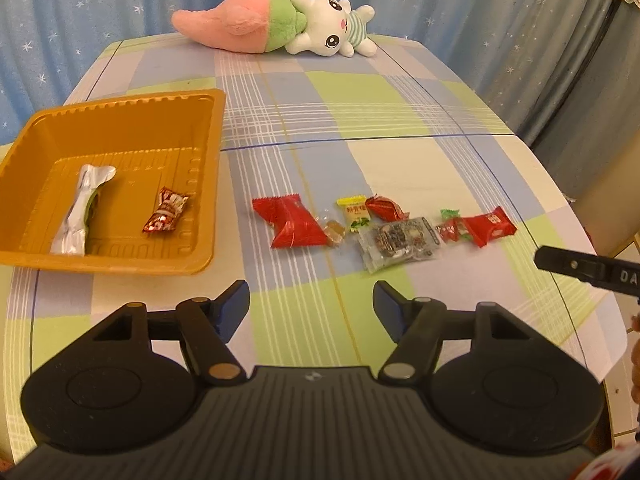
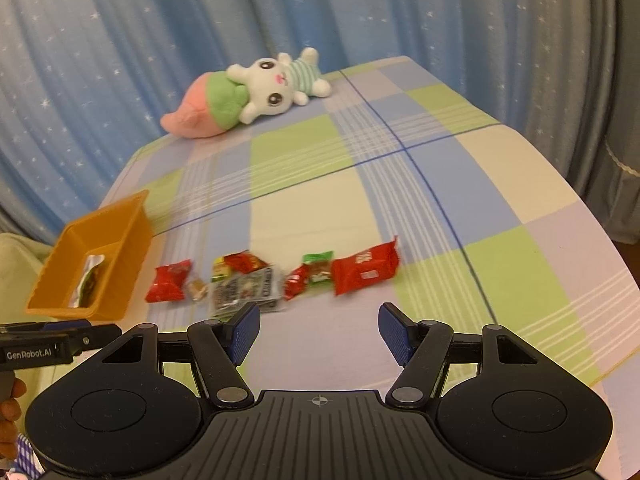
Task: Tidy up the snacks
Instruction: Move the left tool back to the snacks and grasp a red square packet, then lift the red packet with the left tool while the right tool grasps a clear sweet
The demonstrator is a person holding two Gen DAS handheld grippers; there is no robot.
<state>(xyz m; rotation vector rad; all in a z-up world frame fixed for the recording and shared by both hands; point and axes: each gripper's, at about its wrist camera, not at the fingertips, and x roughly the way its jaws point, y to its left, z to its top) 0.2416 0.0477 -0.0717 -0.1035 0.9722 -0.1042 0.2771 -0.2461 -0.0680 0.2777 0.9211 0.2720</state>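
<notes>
My left gripper [image 1: 311, 305] and right gripper [image 2: 319, 328] both spread wide, empty, above checked tablecloth [image 1: 360, 152], snack packets [image 1: 384, 228] beside orange tray [image 1: 120, 120], starred blue curtain [image 2: 160, 40] behind.

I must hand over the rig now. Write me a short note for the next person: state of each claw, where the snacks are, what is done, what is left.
Left claw: open, holds nothing, above the near table edge.
Right claw: open, holds nothing, in front of the snack row.
Orange tray: on the left of the table, holds a silver packet and a small red-brown candy.
Done: those two are in the tray.
Left: the loose row on the tablecloth, including a large red packet, yellow candy, clear printed pack and red packet at the right end.
</notes>
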